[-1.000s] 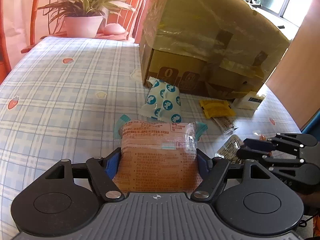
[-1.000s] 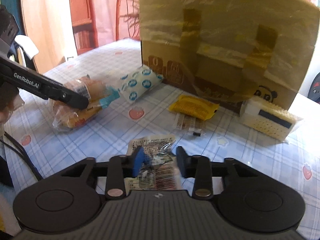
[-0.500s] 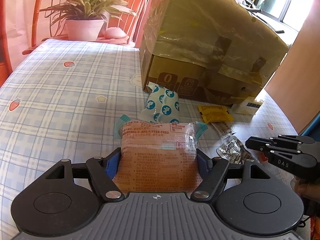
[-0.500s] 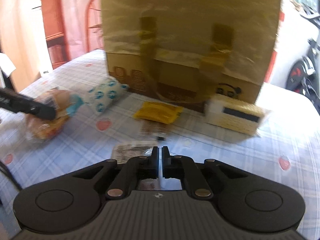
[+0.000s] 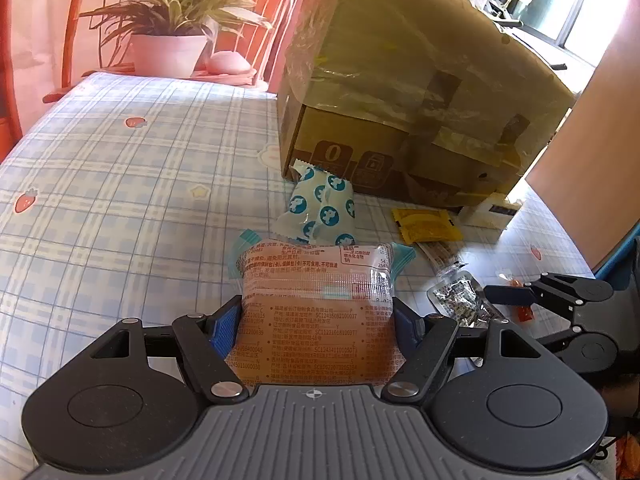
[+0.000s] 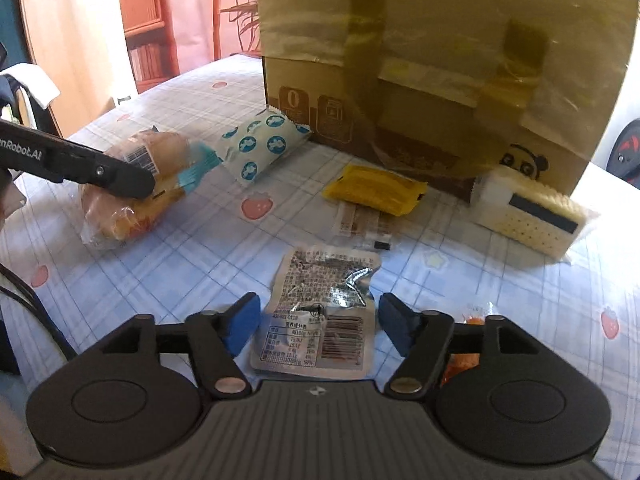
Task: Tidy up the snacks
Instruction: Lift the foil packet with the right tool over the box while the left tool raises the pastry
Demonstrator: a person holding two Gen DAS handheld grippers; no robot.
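Note:
My left gripper (image 5: 316, 328) is shut on a clear bread packet (image 5: 316, 300) with orange print, both blue pads pressing its sides just above the tablecloth. From the right wrist view the same packet (image 6: 132, 184) shows under a left finger (image 6: 112, 172). My right gripper (image 6: 318, 320) has its jaws opening. A silver snack packet (image 6: 320, 280) lies flat on the cloth between them, and neither pad touches it. In the left wrist view the right gripper (image 5: 516, 296) hovers beside that silver packet (image 5: 460, 300).
A big taped cardboard box (image 6: 440, 60) stands at the back. Before it lie a blue-dotted white packet (image 6: 260, 148), a yellow packet (image 6: 376, 188), a cream wafer pack (image 6: 528, 216) and a small clear packet (image 6: 356, 220). An orange candy (image 6: 464, 360) sits under my right finger. A potted plant (image 5: 168, 54) is far left.
The right gripper's jaws went fully shut over the silver packet, then opened wide; the packet now lies flat between them. The left gripper and its bread packet stayed put.

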